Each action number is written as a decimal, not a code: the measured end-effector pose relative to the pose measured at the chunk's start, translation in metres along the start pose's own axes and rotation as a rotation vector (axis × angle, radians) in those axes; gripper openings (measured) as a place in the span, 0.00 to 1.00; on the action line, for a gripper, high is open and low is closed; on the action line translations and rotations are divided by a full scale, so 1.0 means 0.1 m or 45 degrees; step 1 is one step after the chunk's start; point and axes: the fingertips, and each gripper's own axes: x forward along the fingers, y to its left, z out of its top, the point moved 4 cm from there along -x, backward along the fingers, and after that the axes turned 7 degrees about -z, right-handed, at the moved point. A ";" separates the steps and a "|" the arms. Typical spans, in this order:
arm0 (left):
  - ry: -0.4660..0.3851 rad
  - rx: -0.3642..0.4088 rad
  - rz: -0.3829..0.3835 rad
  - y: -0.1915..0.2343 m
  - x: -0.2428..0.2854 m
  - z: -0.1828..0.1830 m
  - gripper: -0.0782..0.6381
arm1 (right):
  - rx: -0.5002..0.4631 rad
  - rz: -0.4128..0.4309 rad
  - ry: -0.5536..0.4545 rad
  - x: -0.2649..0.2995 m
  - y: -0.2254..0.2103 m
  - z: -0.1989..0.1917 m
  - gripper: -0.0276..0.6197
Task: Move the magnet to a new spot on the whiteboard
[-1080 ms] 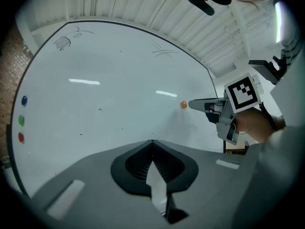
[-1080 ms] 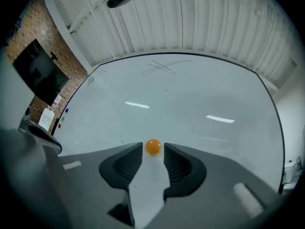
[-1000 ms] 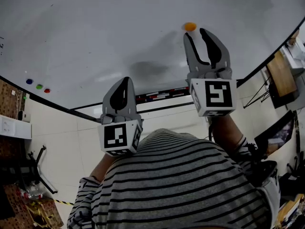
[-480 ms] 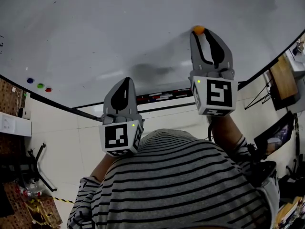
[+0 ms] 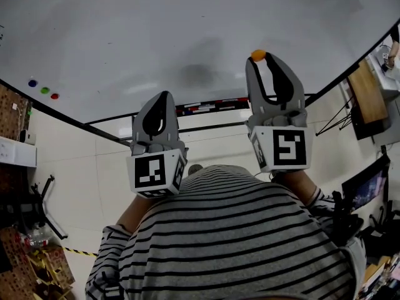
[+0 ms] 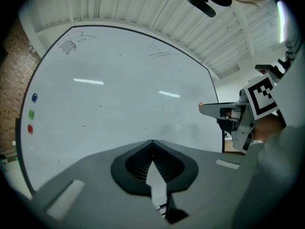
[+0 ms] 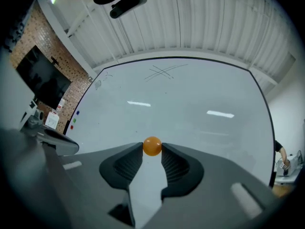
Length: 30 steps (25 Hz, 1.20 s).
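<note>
Grey and black, the right hand-held gripper (image 7: 152, 150) is clenched on the small orange ball-shaped magnet (image 7: 152, 146). It pinches the magnet at the very tips of its ribbed pads, one on each side. Holding it that far out probably lets the magnet meet the board without the jaws getting in the way. The left hand-held gripper (image 6: 152, 144) has its jaws pressed together on nothing and is held lower and to the side. It looks to be only waiting, as this job needs one gripper. Both are held out above the person's black-and-white striped shirt (image 5: 231, 230).

The magnet (image 5: 258, 55) is held up towards the white glossy whiteboard (image 5: 187, 30), in its lower right part as the head view shows it. Whether it touches the surface or sits just clear of it cannot be told. The board is wide and nearly bare, with only faint scribbles near its top, so most spots look free for a new placing. Three small round magnets, blue, green and red (image 5: 44, 90), sit in a row near its left edge, well apart from the orange one. A narrow marker tray (image 5: 206, 108) runs along the bottom edge.

Beyond the board are a brick wall (image 7: 62, 85) with a dark screen (image 7: 40, 80), a ribbed white ceiling (image 7: 190, 23), and a pale tiled floor (image 5: 81, 180).
</note>
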 end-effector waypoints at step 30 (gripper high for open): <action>0.023 0.016 0.077 -0.86 -0.51 -0.08 0.13 | 0.109 0.161 0.094 -0.93 -0.20 -0.21 0.23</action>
